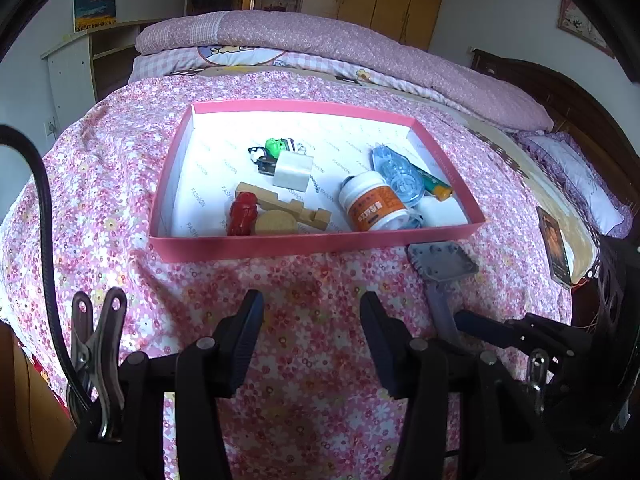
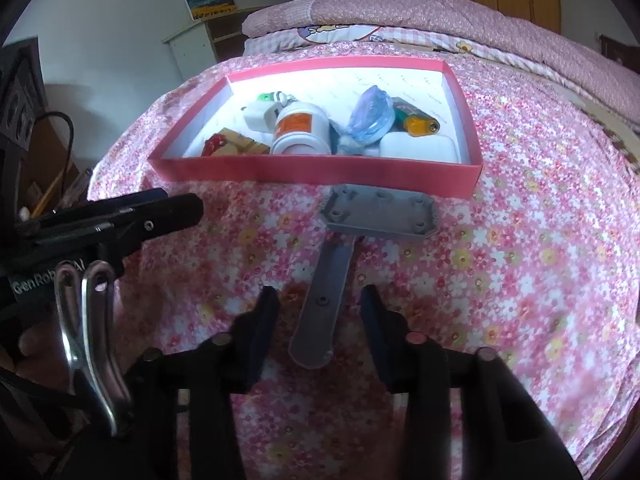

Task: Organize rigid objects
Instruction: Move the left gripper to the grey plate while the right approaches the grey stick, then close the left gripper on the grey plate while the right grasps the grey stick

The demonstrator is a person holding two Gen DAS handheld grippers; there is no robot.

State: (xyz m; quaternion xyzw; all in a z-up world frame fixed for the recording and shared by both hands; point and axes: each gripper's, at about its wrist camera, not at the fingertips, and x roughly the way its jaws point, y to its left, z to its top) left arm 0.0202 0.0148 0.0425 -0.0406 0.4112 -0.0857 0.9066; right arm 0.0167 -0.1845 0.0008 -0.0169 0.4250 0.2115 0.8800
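A grey mallet-shaped tool [image 2: 378, 212] lies on the flowered bedsheet, its head just in front of the pink box [image 2: 320, 170] and its handle [image 2: 324, 320] pointing toward me. My right gripper [image 2: 319, 296] straddles that handle, jaws open with a gap on each side. In the left wrist view the tool [image 1: 442, 262] is at the right. My left gripper [image 1: 311, 308] is open over bare sheet, holding nothing. The box [image 1: 316, 246] holds a white bottle with an orange label [image 1: 374, 202], a red figure [image 1: 242, 214], a wooden piece [image 1: 288, 202], a white charger [image 1: 294, 170] and several other small items.
Folded pink quilts [image 1: 320, 40] lie across the far side of the bed. A dark book [image 1: 554, 246] and a pillow [image 1: 580, 176] are at the right by the wooden headboard. Shelves stand at the far left wall.
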